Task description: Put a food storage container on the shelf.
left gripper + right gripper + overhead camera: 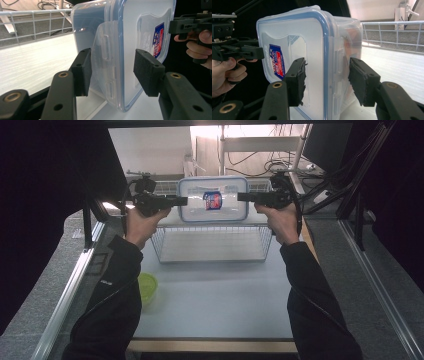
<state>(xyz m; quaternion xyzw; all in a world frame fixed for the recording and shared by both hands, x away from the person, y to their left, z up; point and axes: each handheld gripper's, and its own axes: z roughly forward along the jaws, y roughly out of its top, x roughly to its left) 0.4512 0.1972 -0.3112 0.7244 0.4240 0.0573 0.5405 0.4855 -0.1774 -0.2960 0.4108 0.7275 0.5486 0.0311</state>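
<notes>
The clear lidded container [213, 199] hangs above the wire basket [214, 245], straddled at each end by the left gripper [181, 200] and right gripper [243, 196], jaws wide around the side flaps, so with these 2 loose holds it may tip or drop.

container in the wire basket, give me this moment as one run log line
object: clear container with blue-rimmed lid | place: over wire basket | left gripper: open, jaws straddle side latch | right gripper: open, straddles opposite side

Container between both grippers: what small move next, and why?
Probably close both grippers together. The left gripper and right gripper each straddle a side latch of the container with jaws open, pads apart from the plastic, above the wire basket.
</notes>
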